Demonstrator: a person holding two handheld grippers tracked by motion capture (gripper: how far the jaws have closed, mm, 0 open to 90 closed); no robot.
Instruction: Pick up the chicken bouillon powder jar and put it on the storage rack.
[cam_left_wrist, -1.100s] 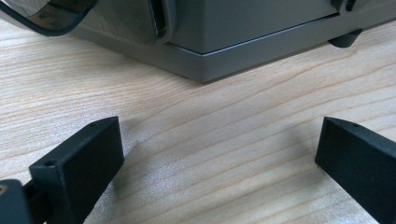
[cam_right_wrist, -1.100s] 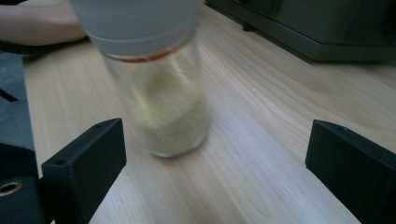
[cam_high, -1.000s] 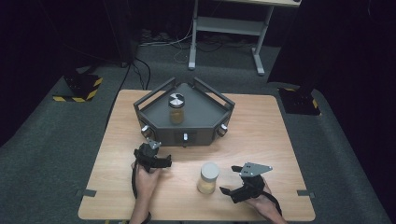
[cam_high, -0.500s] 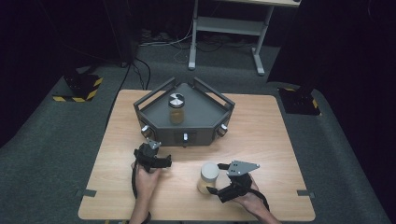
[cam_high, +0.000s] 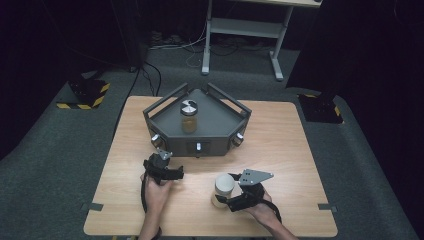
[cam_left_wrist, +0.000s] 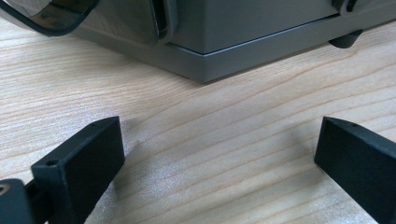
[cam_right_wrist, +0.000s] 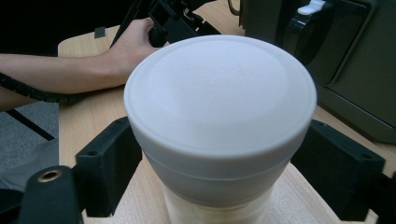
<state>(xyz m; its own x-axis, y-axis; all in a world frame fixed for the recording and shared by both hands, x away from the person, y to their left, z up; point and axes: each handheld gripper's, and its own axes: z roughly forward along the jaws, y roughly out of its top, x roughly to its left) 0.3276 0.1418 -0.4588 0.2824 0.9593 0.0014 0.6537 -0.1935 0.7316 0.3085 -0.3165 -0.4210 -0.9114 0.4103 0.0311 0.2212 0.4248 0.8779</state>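
Straddling the white-lidded jar (cam_right_wrist: 219, 126), the right gripper (cam_high: 231, 200) had its 2 jaws spread to either side just under the lid, near the glass but not visibly pressing it. That jar stood on the wooden table (cam_high: 295, 150) near the front edge, well apart from the grey tray (cam_high: 220, 117), which held a second jar (cam_high: 189, 118). Closing well would probably mean keeping the jar centred between the jaws, so neither side nudged it over, and squeezing below the lid's rim. The left gripper (cam_left_wrist: 210, 158) rested open and empty on the wood just before the tray's corner.
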